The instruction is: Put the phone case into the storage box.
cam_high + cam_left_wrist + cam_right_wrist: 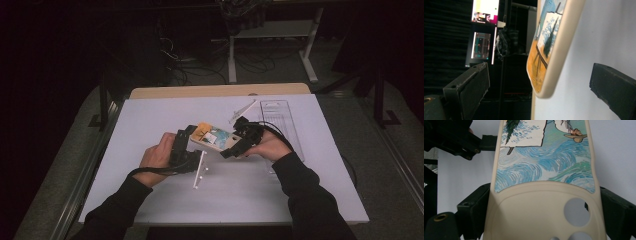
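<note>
A cream phone case (212, 137) with a blue and orange painted picture is held above the middle of the white table (225, 200). My right gripper (235, 141) grips its camera-hole end. In the right gripper view the two black jaws press against both long edges of the phone case (544, 202), so the right gripper (544, 207) is shut on it. My left gripper (191, 141) is at the case's other end. In the left gripper view that rounded end of the phone case (549, 50) hangs between the wide-apart jaws without touching them, and the left gripper (540, 70) is open.
A clear plastic tray (280, 120) lies at the table's right side. A white rod-like part (199, 171) lies under the hands, and another white piece (242, 111) sits behind the case. Lit monitors (485, 11) glow in the dark beyond the table.
</note>
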